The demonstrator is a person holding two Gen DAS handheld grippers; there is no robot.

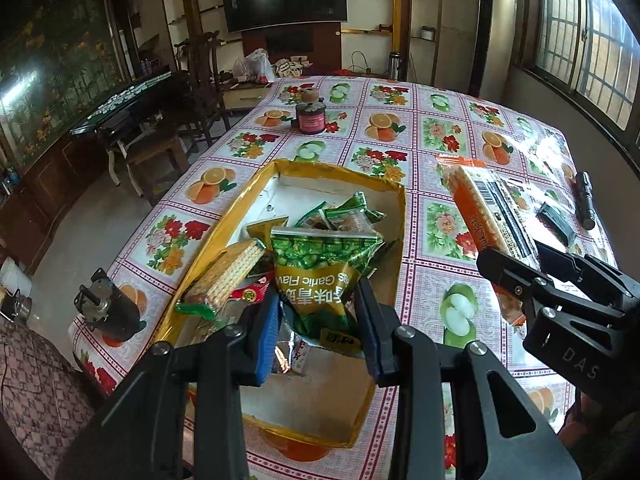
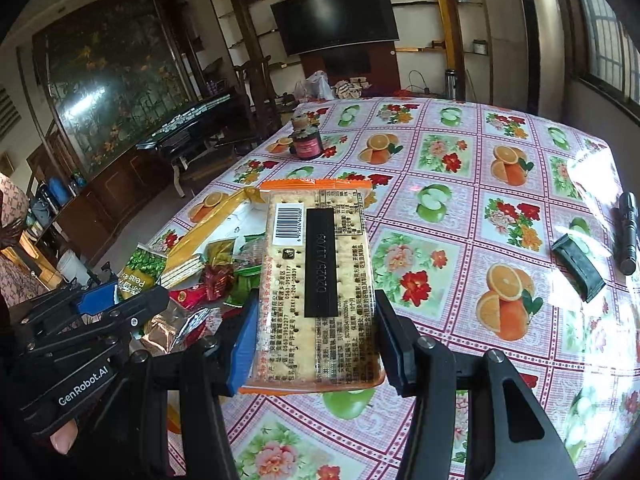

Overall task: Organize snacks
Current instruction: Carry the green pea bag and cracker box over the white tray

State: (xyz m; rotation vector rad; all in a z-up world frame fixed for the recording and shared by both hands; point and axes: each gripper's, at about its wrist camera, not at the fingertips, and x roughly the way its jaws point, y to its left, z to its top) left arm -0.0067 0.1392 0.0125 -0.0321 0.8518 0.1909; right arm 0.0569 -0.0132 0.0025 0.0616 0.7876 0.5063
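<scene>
While both cameras take in the table [image 1: 440, 208] with its fruit-and-flower cloth, only the left wrist view looks straight down into the yellow-rimmed box [image 1: 392, 200], where loose snack packets are heaped. That same view alone shows a small metal motor [image 1: 108, 308] near the table's left edge. The right wrist view catches just a corner of the box [image 2: 216, 216] at left, yet it alone shows the printed back of the cracker pack [image 2: 320, 280], barcode up. The right gripper [image 2: 316, 344] is clamped on that pack's lower sides, holding it above the cloth. The left gripper [image 1: 316, 332] pinches the green pea bag [image 1: 320, 272] by its lower end, over the box. A dark jar [image 1: 310, 118] stands far back; a black torch [image 2: 628, 236] and a dark pouch [image 2: 578, 268] lie at right.
</scene>
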